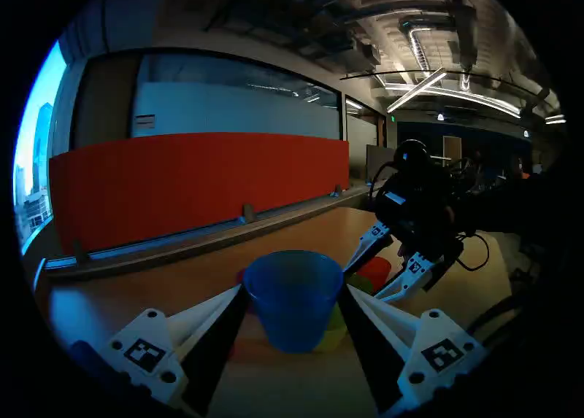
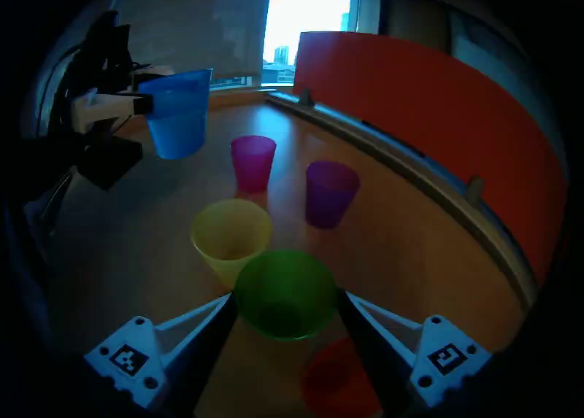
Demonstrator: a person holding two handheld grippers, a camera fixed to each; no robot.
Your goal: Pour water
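My left gripper (image 1: 293, 290) is shut on a blue cup (image 1: 293, 301), held upright between both fingers. In the right gripper view that blue cup (image 2: 177, 122) hangs above the table at the upper left, gripped by the left gripper (image 2: 157, 106). A green cup (image 2: 286, 294) sits between the fingers of my right gripper (image 2: 287, 296), which is shut on it. I cannot make out water in either cup. From the left gripper view, the right gripper (image 1: 365, 283) is just beyond the blue cup, to its right.
On the wooden table (image 2: 409, 257) stand a yellow cup (image 2: 231, 239), a magenta cup (image 2: 252, 161), a purple cup (image 2: 331, 192) and a red cup (image 2: 337, 381). An orange partition (image 2: 438, 104) runs along the table's far edge.
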